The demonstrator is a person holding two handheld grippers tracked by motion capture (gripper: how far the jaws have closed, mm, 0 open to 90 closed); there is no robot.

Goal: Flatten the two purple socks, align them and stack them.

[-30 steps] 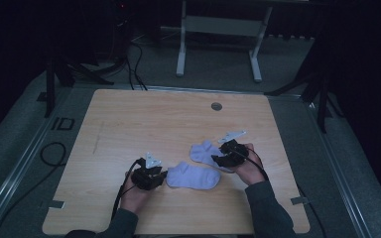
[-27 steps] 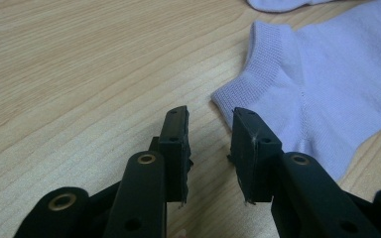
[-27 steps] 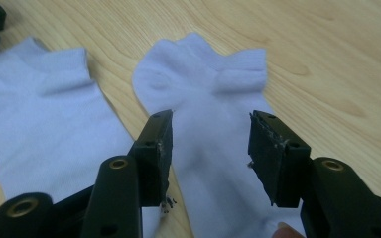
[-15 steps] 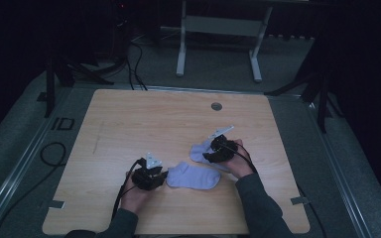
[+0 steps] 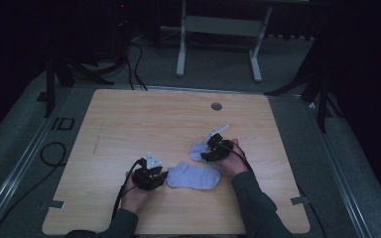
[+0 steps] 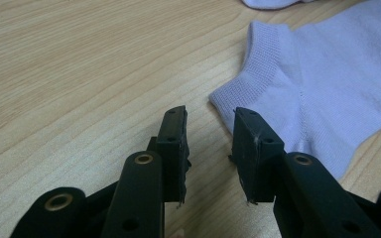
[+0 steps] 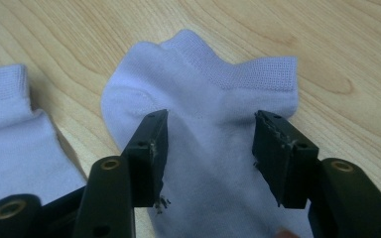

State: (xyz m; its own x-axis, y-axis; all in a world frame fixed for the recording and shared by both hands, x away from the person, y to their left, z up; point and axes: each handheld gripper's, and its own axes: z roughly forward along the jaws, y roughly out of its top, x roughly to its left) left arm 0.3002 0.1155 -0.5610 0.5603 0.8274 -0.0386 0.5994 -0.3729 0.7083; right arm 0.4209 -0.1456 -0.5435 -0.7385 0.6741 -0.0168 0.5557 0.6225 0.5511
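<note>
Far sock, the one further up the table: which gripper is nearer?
Right. The right gripper hangs over the far sock, jaws open astride it. The left gripper sits by the near sock.

Table (image 5: 129,124): light wood-grain top, rounded corners, centre of the high view; round grey grommet (image 5: 217,106) near its far edge, at 12 o'clock. Tape strips (image 5: 52,204) at the near corners, 7 and 5 o'clock. Floor (image 5: 25,163): grey carpet, with a metal rail (image 5: 15,176) running along the 9 o'clock side. Black cable loop (image 5: 52,153) at 8 o'clock. White frame stand (image 5: 218,29) at 12 o'clock. Dark tripod legs (image 5: 62,74) at 10 o'clock and 2 o'clock. Surroundings unlit, black.
</note>
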